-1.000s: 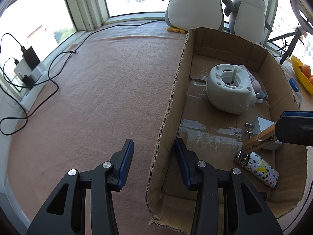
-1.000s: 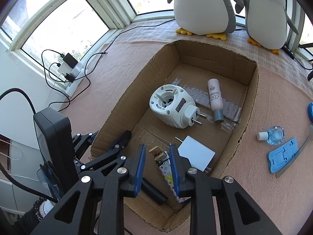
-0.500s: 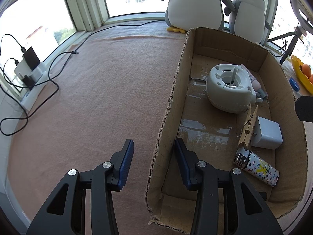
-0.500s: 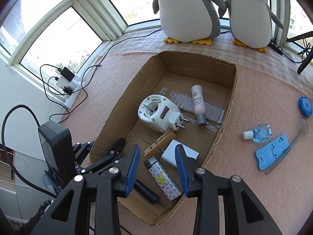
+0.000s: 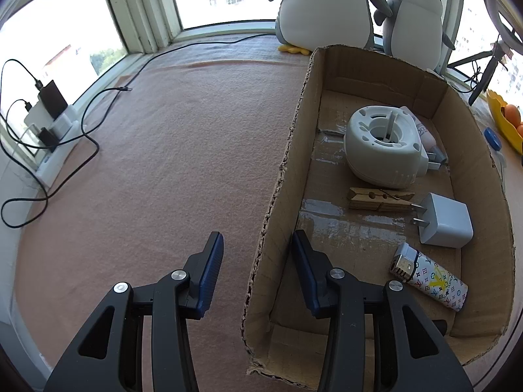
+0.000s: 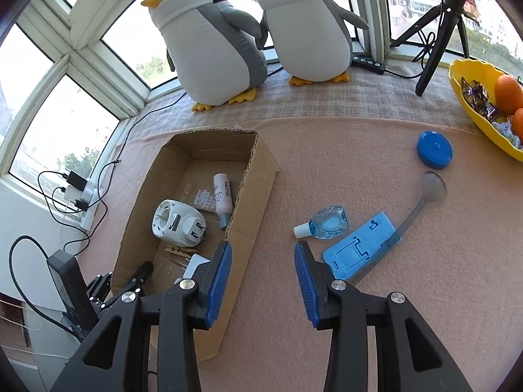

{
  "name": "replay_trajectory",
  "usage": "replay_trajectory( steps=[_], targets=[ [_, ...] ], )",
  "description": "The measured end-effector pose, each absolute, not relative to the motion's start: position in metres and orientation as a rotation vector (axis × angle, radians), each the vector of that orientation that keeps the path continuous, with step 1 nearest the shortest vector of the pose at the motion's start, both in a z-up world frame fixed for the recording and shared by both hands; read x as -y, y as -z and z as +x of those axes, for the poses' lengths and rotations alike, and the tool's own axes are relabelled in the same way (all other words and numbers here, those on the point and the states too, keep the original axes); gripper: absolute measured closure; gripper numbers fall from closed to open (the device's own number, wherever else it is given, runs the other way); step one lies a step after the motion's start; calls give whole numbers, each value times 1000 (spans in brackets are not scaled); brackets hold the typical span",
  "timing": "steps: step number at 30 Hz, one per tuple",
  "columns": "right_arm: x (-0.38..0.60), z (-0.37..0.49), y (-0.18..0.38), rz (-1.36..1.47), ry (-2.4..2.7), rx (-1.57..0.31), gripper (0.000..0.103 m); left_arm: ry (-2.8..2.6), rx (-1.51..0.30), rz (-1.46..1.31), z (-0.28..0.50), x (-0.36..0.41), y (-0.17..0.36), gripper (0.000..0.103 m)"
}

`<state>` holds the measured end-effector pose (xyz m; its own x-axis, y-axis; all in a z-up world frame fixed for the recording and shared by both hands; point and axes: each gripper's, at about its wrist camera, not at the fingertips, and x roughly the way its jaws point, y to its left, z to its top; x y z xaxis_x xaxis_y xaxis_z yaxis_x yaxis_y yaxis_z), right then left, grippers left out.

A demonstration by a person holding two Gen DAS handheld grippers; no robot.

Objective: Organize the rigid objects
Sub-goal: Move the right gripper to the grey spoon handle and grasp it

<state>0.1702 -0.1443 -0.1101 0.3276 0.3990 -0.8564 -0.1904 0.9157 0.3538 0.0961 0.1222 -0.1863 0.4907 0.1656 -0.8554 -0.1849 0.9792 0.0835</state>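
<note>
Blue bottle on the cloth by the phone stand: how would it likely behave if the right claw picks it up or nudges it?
The blue bottle lies on its flat face, so it probably slides rather than rolls when nudged. Its clear, glossy body looks like hard plastic: likely stiff, light, and a bit slippery between the pads. The open right claw might grip best across the flat sides, not the narrow white cap.

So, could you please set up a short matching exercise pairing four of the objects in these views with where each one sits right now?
Things:
1. clothespin
2. lighter
3. blue round lid
4. small clear bottle

Places:
A. on the cloth, near the yellow bowl
B. in the cardboard box, between the round white plug and the white charger
C. on the cloth, just beside the blue phone stand
D. in the box, at the end nearest the left gripper

Pairs: 1-B, 2-D, 3-A, 4-C
</note>
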Motion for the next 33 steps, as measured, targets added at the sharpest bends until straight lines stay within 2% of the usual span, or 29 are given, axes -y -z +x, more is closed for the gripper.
replay_trajectory(
  steps=[14,23,33],
  targets=[
    [239,213,149,336,-102,-1232,67,-216,-1037,-9,96,-120,186,60],
    [251,225,179,388,-66,-1295,67,-216,-1037,-7,97,-120,186,60],
    [238,237,186,284,-41,-1316,69,-216,-1037,-7,96,-120,186,60]
  ],
)
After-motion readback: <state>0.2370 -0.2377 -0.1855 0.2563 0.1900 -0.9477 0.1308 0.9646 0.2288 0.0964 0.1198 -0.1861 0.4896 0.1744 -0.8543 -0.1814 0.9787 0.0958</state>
